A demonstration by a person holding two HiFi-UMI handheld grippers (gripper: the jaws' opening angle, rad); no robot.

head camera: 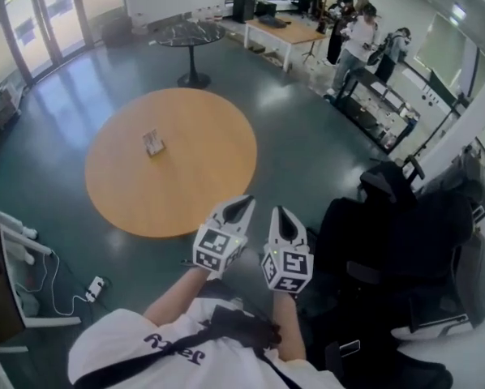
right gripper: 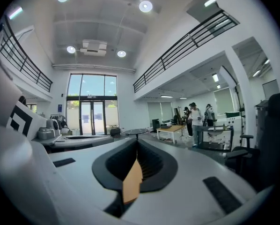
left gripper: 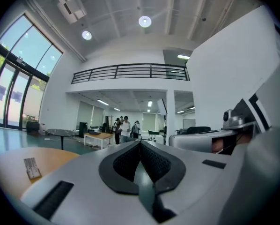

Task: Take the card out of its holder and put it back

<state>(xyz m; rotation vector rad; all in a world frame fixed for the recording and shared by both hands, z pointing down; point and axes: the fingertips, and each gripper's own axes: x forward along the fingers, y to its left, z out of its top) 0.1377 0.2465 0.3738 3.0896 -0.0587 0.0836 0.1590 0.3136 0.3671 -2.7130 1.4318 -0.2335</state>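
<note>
On the round tabletop (head camera: 218,128), left of centre: card holder (head camera: 153,142) lies flat, well apart from both grippers.
Long axis: in the left gripper view, runs roughly away from the gripper, slightly askew.
Left gripper (head camera: 244,202): jaws together, empty, at the near rim.
Right gripper (head camera: 278,212): jaws together, empty, just beside the left.
Between: bare wood.
Around: black chair (head camera: 388,241) on the right; dark round table (head camera: 190,35) beyond.

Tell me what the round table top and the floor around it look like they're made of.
Round table top: probably wood or wood-look laminate; flat orange-tan, low sheen, no grain visible from here.
Floor: a smooth, glossy dark green coating, maybe epoxy or vinyl; window light reflects off it in bright patches.
</note>
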